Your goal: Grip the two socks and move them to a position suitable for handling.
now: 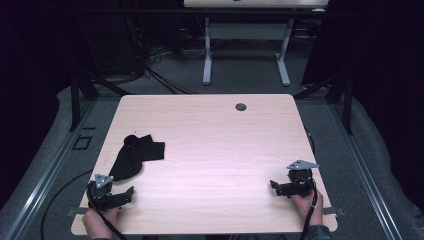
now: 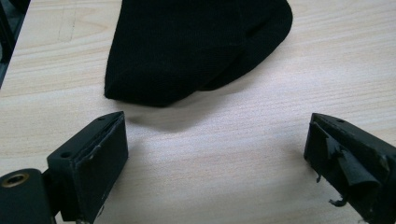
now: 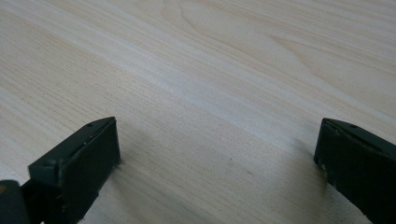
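Black sock (image 1: 134, 156) crumpled flat, rounded knit end.

Under both my tongs the table (image 3: 224, 70) is pale wood, smooth with a soft sheen and fine grain. Just ahead of my left gripper (image 2: 215, 158) lies matt black knitted cloth (image 2: 187, 46). Its right pad (image 2: 345, 163) is frayed, peeling rubber-like facing.

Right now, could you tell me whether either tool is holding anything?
Nothing is held: the left tool and right tool are both open, and the black cloth lies untouched.
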A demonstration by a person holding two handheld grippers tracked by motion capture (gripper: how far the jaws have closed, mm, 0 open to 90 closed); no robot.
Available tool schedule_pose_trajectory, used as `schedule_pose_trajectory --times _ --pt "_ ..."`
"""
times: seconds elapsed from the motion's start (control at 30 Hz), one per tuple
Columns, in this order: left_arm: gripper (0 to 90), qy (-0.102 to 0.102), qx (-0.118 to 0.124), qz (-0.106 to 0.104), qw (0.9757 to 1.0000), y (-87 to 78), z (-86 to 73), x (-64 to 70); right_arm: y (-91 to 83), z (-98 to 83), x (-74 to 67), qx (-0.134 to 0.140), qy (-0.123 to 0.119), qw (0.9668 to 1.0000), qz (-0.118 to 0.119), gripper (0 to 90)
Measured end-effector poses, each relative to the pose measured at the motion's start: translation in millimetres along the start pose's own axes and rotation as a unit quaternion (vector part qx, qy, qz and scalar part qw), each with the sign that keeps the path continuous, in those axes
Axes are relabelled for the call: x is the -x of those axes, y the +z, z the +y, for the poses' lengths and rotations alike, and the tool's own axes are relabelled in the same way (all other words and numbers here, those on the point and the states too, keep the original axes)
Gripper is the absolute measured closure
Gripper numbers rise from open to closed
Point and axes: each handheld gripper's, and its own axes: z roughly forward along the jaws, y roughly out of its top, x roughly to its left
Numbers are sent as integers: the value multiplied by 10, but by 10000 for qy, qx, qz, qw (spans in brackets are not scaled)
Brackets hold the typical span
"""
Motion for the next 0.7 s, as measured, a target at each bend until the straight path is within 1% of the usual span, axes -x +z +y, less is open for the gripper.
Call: schedule_pose_trajectory --times 0.7 --pt "65 -13 6 1 10000 1 1 2 -1 1 -1 -15 -15 10000 -18 0"
